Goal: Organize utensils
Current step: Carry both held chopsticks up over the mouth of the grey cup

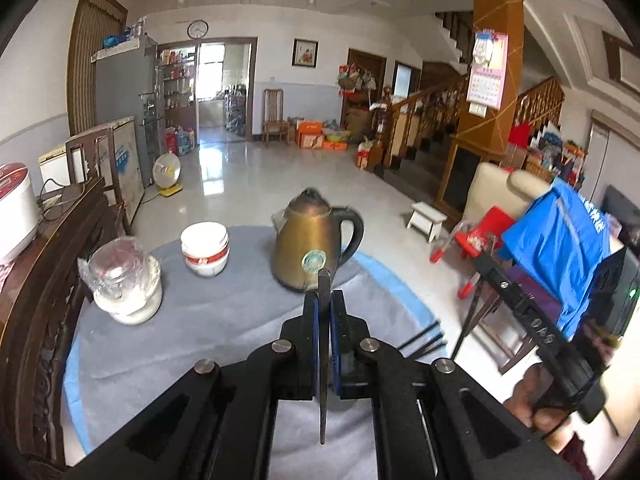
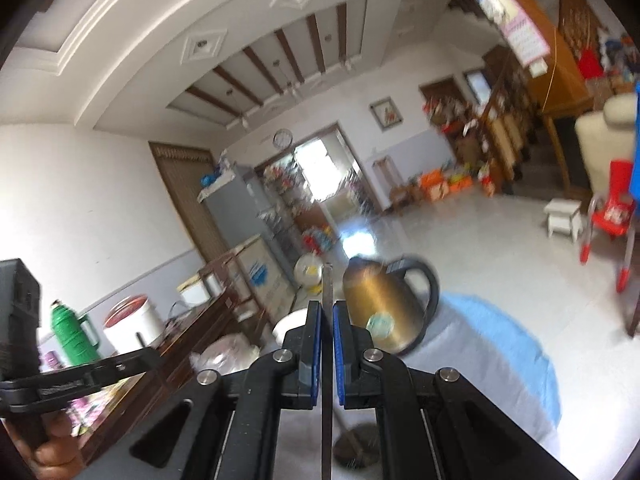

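The round table (image 1: 224, 320) is the largest thing here, covered by a grey cloth with a blue border. On its far side stands a brass-coloured kettle (image 1: 310, 248) with a black handle. To the left of the kettle is a white jar (image 1: 205, 249), and nearer, still more to the left, a glass jar in a white bowl (image 1: 127, 280).

The left gripper (image 1: 325, 300) has its jaws pressed together on a thin dark utensil (image 1: 323, 360). Its long axis runs along the fingers: one end sticks out beyond the tips toward the kettle, the other comes back toward the camera. I cannot tell what kind of utensil it is – only a narrow edge shows.

The right gripper (image 2: 327, 308) is the same: jaws pinching a thin grey utensil (image 2: 327, 380) that lies along the fingers, with its tip past them. This view is blurred and tilted. Under it, on the near cloth, lies a ladle-like piece (image 2: 356, 446), seen only in part.

At the right edge of the table some dark chopsticks (image 1: 424, 338) lie flat, closer to the right hand, I judge. No holder for the utensils is in view, so the coming move probably depends on where each held piece must point when it is set down.
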{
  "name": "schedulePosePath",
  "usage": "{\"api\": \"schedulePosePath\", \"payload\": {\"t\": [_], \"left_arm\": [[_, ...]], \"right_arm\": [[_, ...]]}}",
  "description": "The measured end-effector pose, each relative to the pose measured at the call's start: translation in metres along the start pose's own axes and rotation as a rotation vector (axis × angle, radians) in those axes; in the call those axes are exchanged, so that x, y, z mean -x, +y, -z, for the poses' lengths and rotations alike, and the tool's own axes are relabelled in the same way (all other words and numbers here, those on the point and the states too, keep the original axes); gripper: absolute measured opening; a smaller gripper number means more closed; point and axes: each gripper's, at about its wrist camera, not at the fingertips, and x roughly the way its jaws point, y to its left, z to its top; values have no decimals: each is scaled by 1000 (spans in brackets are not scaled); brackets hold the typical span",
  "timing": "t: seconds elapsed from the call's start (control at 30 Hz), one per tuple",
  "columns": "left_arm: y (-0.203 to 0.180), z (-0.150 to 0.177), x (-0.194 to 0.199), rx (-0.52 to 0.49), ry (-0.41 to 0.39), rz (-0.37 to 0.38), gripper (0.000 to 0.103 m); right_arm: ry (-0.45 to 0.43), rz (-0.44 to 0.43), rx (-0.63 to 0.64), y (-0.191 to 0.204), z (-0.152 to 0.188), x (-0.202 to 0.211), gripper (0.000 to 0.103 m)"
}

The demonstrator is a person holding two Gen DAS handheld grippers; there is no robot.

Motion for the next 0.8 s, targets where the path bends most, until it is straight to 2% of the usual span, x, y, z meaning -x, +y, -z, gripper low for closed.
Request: {"api": "schedulePosePath", "payload": {"t": [0.2, 0.37, 0.5, 0.6, 0.8], "left_arm": [[-7, -19, -13, 47, -84, 29, 6], [-11, -22, -38, 81, -113, 9, 6], [-15, -19, -67, 104, -103, -9, 6], [-18, -13, -85, 94, -101, -52, 6], [-20, 1, -111, 70, -95, -99, 6]], "right_arm": [[-140, 95, -2, 2, -4, -13, 6], [-206, 167, 4, 4, 5, -27, 6], [-200, 182, -13, 1, 15, -42, 6], [-184, 185, -23, 0, 24, -49, 6], [-153, 187, 41, 3, 45, -54, 6]]}}
